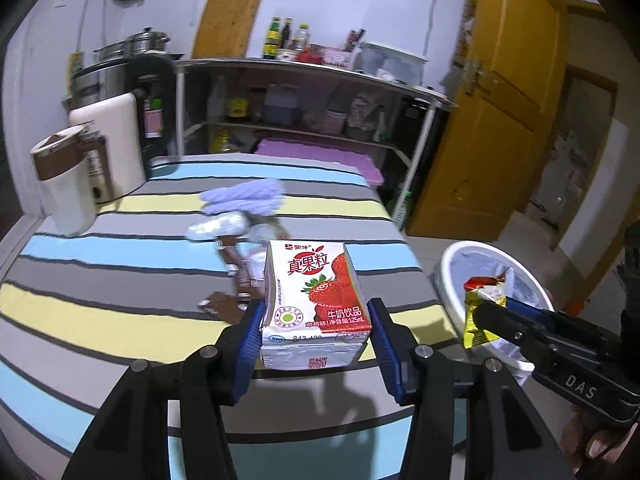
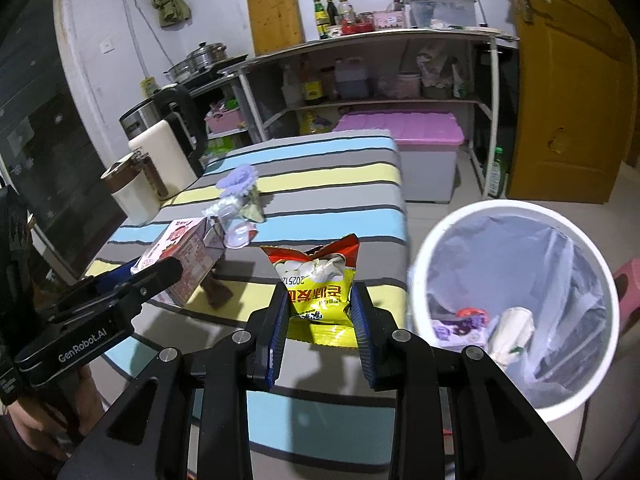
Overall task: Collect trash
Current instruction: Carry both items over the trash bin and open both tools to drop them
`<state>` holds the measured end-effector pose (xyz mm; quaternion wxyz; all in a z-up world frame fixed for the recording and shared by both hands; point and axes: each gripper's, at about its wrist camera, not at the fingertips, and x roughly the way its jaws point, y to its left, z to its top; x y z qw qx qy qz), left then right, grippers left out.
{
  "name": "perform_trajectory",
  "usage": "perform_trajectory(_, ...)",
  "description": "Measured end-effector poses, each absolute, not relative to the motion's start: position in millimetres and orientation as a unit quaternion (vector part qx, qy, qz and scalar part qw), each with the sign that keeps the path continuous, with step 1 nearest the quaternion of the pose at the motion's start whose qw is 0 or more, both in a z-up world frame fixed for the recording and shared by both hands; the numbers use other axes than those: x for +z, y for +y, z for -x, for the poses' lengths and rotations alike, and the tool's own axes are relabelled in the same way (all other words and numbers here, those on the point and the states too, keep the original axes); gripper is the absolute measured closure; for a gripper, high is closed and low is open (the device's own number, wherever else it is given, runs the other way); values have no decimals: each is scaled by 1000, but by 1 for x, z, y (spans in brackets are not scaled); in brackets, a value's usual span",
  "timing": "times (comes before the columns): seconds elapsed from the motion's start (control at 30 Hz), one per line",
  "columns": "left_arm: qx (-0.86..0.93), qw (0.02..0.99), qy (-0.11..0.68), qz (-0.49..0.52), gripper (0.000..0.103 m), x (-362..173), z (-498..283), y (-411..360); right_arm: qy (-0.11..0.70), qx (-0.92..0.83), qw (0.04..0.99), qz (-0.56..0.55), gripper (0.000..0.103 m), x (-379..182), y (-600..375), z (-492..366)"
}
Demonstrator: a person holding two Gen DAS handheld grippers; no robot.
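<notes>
Gripping a strawberry milk carton by its two side panels, the left gripper held it at lower centre of its frame, above the striped tablecloth. Being stiff card, probably near empty, it should tolerate a firm squeeze. The right gripper pinched a yellow snack bag at its crimped lower half; light, crinkly and slippery, it could slide. At right stood the lined white bin.

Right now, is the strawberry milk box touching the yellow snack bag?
Apart. The right wrist view shows the strawberry milk box at left, the yellow snack bag in the middle, striped cloth showing between.
</notes>
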<state>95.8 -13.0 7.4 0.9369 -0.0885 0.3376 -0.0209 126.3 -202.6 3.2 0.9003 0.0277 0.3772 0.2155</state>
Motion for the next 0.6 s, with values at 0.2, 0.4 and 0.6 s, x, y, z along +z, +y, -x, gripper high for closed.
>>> perform_trajectory(0.2,-62,935,342,75,51,7,-107,-44,377,189,906,-39,71,3,-231,-124)
perform_trajectory(0.4,-105,930,347,62,51,5,-118,-75,381,154,910,-57,71,-1,-263,-127)
perform_trajectory(0.6,-142,925,349,50,51,3,-129,-102,385,124,912,-71,71,-4,-292,-129)
